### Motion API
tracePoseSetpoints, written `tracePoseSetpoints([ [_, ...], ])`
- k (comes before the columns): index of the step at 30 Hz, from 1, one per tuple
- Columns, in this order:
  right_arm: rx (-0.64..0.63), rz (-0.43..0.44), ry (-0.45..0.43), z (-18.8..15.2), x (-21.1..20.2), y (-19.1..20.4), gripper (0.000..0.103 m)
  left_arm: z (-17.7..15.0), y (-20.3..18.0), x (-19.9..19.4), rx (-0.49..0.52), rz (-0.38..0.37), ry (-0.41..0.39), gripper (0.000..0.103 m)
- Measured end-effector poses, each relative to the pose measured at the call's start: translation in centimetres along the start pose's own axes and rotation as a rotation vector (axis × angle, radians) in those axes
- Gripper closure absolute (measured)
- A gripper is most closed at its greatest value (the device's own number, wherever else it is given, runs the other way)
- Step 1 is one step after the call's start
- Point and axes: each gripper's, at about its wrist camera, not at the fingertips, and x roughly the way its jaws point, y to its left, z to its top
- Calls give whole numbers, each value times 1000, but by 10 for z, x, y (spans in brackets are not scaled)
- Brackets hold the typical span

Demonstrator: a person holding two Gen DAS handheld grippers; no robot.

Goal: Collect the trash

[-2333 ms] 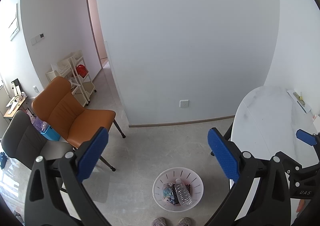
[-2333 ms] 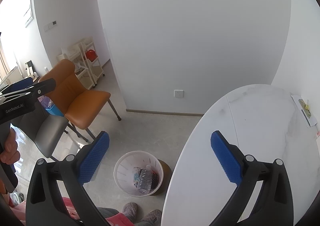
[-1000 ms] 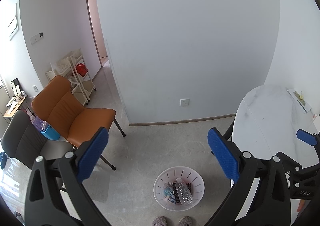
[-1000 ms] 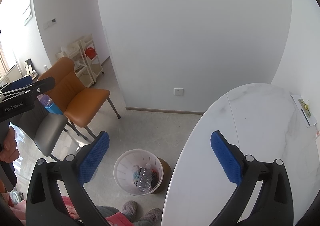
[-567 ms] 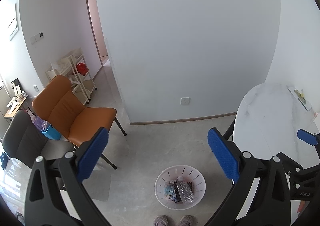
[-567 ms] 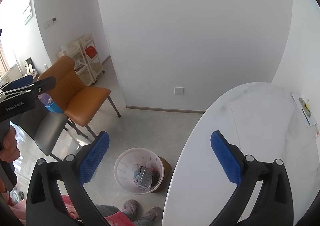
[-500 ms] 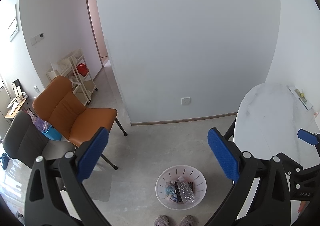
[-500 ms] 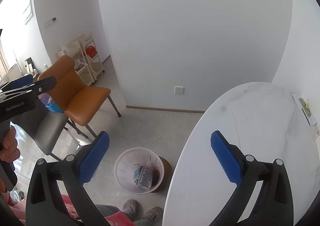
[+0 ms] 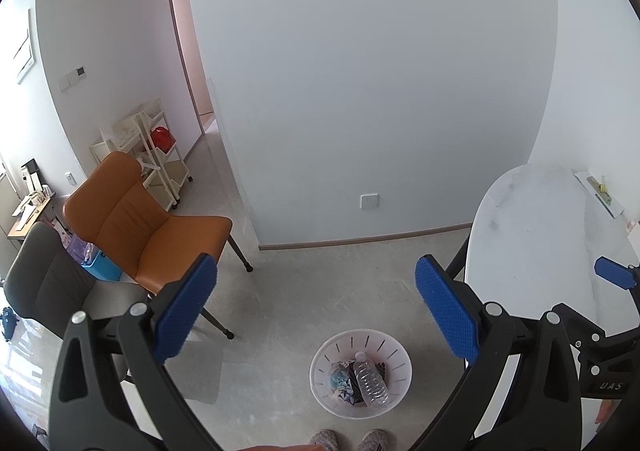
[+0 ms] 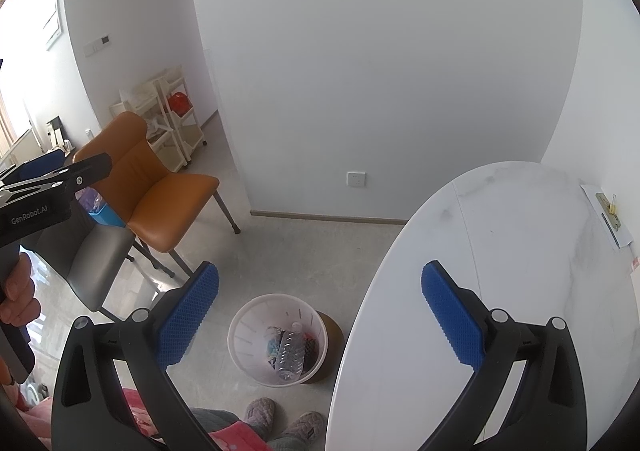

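The left gripper point(image 9: 316, 315) has its jaws wide apart, with nothing between them. The right gripper point(image 10: 320, 317) is the same, jaws wide and bare. Both hang high over a pale grey floor point(image 9: 280, 291).

Low between the left jaws stands one white basket point(image 9: 402, 375) on the floor. In it lie one clear bottle point(image 9: 372, 379) and some crumpled trash point(image 9: 340, 381). In the right view the basket point(image 10: 248, 315) sits low between the jaws, just beside the worktop point(image 10: 500, 251), a white marble one that runs under the right jaw. At its far edge lies a sheet of paper point(image 10: 616, 231) with clips on it.

Two slippers point(image 10: 280, 419) show below the basket.

Out past the left jaw stand two chairs: one orange chair point(image 9: 136, 223) and one grey chair point(image 9: 44, 279). Behind them is a cream shelf cart point(image 9: 160, 155). A plain white wall point(image 9: 360, 71) fills the room ahead.
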Motion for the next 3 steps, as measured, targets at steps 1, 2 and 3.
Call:
tracePoseSetpoints([
  [1,0,0,0,0,0,0,2,0,1,0,-1,-3,0,8],
  [2,0,0,1,-1,0,0,2,1,1,0,-3,-5,1,8],
  [3,2,-2,1,0,0,0,2,1,1,0,-4,-6,1,8],
])
